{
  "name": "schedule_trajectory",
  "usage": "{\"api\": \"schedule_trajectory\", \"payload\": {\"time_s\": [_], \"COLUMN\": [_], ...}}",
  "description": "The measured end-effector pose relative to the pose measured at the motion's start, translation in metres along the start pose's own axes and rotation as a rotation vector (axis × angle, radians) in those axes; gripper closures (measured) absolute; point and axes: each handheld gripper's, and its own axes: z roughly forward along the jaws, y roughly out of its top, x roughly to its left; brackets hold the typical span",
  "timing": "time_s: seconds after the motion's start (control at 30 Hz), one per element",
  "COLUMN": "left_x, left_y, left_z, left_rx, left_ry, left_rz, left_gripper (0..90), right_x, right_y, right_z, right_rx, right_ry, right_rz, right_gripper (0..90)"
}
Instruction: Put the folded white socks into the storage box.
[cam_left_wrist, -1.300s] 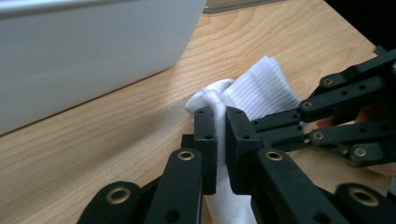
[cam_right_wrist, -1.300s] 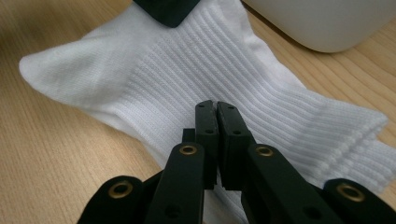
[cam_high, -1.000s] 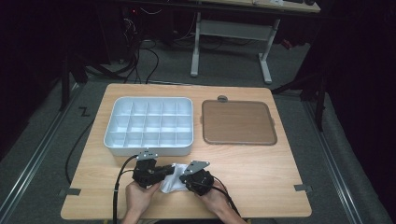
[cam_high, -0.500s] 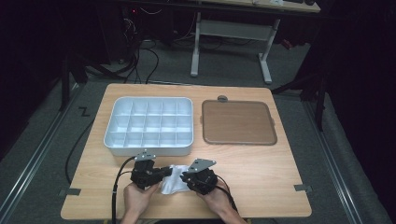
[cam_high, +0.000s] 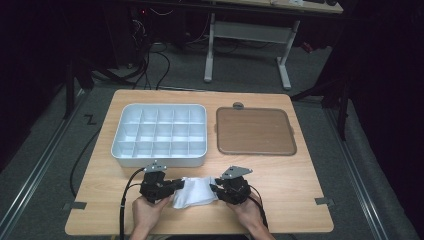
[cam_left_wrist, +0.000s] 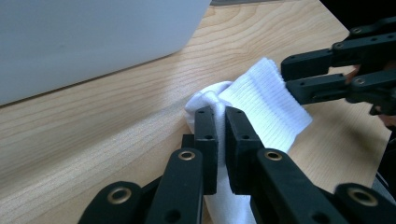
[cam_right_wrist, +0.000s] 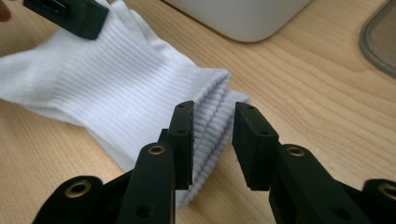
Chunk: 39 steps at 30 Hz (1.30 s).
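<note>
So a white ribbed sock (cam_high: 196, 192) is laid flat near the table's (cam_high: 300, 180) near edge, stretched between the two tongs and just in front of the white compartment tray (cam_high: 160, 134). Its left end is pinched tight by the left gripper (cam_left_wrist: 221, 122), jaws pressed together on a bunched fold of fabric. The cuff at the right end is straddled by the right gripper (cam_right_wrist: 212, 122), whose jaws have just been opening and are now parted, so the fabric is not squeezed. A brown lid (cam_high: 255, 131) is seen far right, well apart from the sock.
</note>
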Motion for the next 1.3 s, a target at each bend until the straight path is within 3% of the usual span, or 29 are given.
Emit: {"api": "schedule_trajectory", "payload": {"time_s": [0.2,0.47,0.67,1.3], "left_x": [-0.001,-0.006,-0.011,-0.022], "left_y": [0.001,0.004,0.007,0.011], "left_z": [-0.001,-0.003,-0.003,0.004], "left_rx": [0.003,0.001,-0.001,0.002], "left_ry": [-0.004,-0.022,-0.044,-0.058], "left_rz": [0.001,-0.002,-0.011,0.015], "left_gripper": [84.6,84.6,84.6,84.6], "right_x": [-0.005,-0.004,0.002,0.022], "right_y": [-0.006,-0.004,0.0,0.014], "right_z": [0.007,0.014,0.019,0.034], "right_rx": [0.013,0.015,0.021,0.027], "right_ry": [0.013,0.04,0.049,0.072], "right_rz": [0.031,0.018,0.005,-0.022], "right_gripper": [69.2,73.4,74.1,75.1]}}
